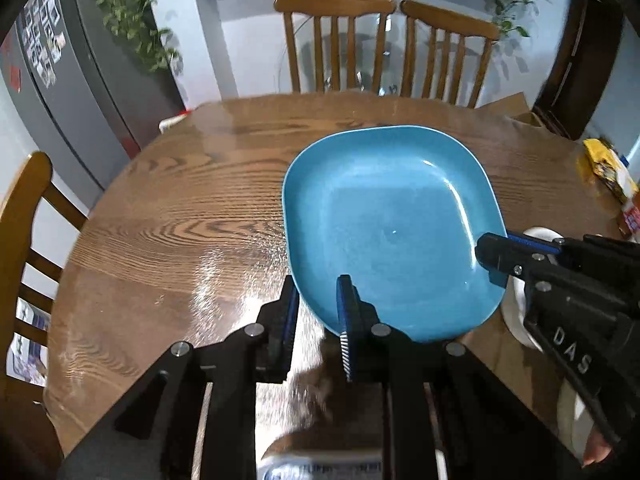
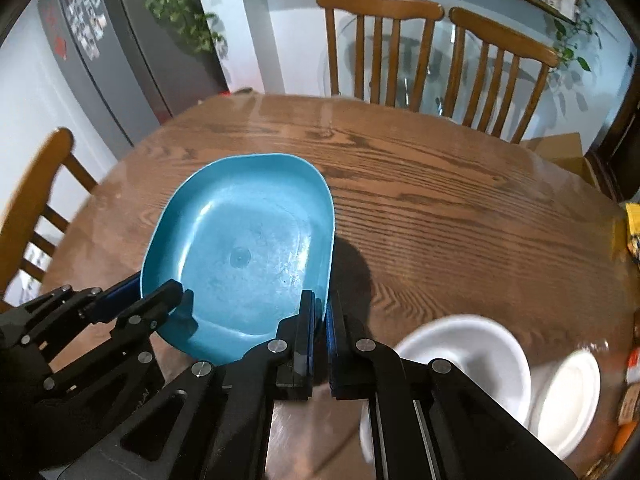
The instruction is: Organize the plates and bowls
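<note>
A blue rounded-square plate hangs tilted a little above the wooden table, casting a shadow on it. My left gripper is shut on the plate's near left rim, one finger above and one below. My right gripper is clamped on the right rim. In the right wrist view the same blue plate sits left of centre, with my right gripper shut on its near right edge and my left gripper gripping the near left edge. Two white bowls rest on the table at the near right.
Two wooden chairs stand at the table's far side and another chair at the left. A yellow packet lies at the right edge, beside a cardboard box. A grey fridge stands at the back left.
</note>
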The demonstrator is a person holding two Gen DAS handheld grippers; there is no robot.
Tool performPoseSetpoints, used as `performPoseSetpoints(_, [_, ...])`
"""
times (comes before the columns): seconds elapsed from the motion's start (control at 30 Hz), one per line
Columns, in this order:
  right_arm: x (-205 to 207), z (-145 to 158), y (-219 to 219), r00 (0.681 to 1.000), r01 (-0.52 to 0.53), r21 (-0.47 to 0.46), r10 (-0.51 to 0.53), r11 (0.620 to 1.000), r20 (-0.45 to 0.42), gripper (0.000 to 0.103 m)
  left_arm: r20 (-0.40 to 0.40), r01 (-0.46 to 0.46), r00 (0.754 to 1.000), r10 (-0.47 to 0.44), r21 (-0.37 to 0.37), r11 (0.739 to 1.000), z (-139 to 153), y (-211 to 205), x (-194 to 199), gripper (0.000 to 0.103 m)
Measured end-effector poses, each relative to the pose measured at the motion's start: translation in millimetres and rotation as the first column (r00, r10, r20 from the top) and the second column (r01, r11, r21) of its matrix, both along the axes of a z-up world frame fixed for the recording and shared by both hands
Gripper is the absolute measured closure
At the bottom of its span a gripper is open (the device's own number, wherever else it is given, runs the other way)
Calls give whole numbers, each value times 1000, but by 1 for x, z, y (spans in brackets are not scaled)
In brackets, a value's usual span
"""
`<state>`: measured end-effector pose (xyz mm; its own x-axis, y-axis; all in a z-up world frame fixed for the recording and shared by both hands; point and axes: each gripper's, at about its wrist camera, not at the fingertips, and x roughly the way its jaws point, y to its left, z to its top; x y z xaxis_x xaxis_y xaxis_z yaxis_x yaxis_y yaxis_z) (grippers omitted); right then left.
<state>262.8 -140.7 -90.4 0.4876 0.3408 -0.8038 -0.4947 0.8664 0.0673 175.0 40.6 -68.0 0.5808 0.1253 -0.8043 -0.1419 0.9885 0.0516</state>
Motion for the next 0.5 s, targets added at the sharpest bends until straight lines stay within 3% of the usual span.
performPoseSetpoints(0.27, [-60, 26, -20, 999, -1, 55, -2, 998, 47, 96, 64, 33, 997, -34, 4, 999, 29, -8, -54, 86])
performPoseSetpoints(0.5, [-108, 27, -36, 998, 5, 78, -9, 997, 54, 96, 73, 63, 995, -63, 3, 998, 36, -18, -98, 86])
